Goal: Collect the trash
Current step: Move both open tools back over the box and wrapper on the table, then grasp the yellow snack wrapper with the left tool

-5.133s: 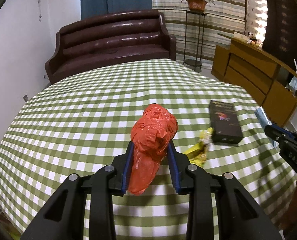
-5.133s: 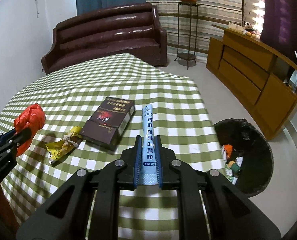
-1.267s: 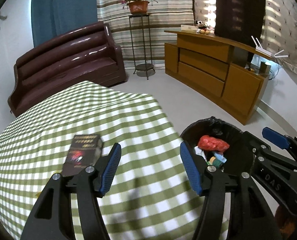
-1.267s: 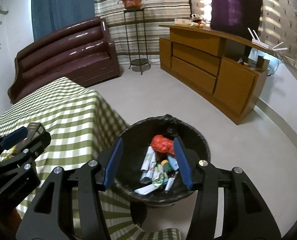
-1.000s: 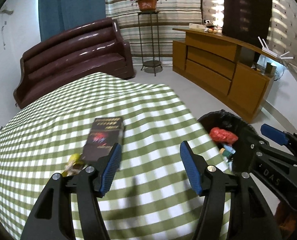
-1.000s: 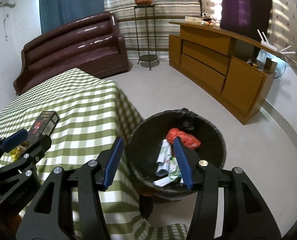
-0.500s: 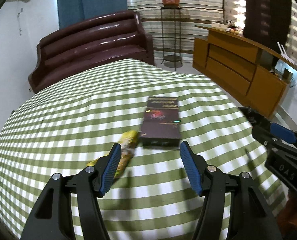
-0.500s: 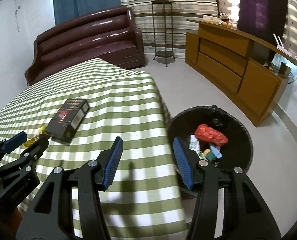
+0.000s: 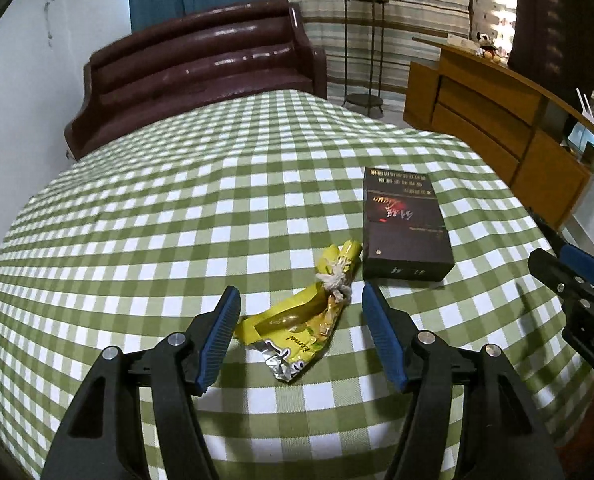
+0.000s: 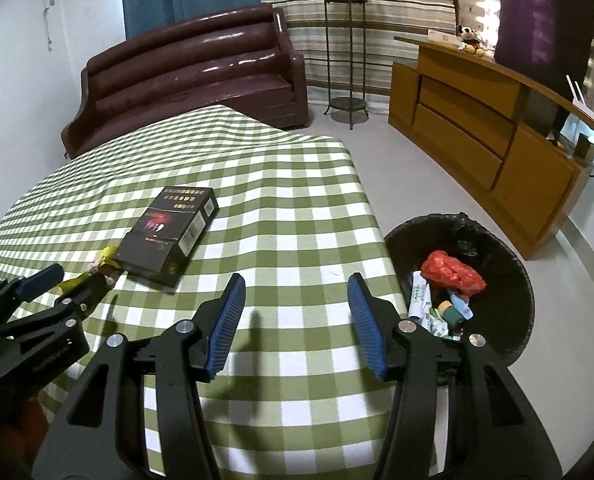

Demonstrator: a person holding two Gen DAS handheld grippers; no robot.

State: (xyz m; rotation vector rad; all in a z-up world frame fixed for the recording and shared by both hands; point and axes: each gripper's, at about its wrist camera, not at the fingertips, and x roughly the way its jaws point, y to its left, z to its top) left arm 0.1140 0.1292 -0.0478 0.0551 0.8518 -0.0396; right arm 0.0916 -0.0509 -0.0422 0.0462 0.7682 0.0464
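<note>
In the left wrist view, the left gripper (image 9: pixel 301 312) was positioned over the green checked tablecloth (image 9: pixel 177 208) with its jaws spread wide and nothing held between them. A crumpled yellow wrapper (image 9: pixel 301 320) lay flat on the cloth in the gap between the blue pads (image 9: pixel 219 332), touching neither. A dark box (image 9: pixel 405 224) lay just beyond the wrapper, its near corner just beside the wrapper's far end. The right gripper (image 9: pixel 573 276) entered at the right edge of this view. In the right wrist view, the right gripper (image 10: pixel 293 312) was positioned above the near right part of the tablecloth (image 10: pixel 297 208), jaws wide apart and empty. The black-lined trash bin (image 10: pixel 513 280) stood on the floor just beside the table's right edge and contained a red bag (image 10: pixel 453 270) and several small packages. The dark box (image 10: pixel 169 232) and the yellow wrapper (image 10: pixel 107 258) lay on the cloth to the left, with the left gripper (image 10: pixel 57 284) at the wrapper.
</note>
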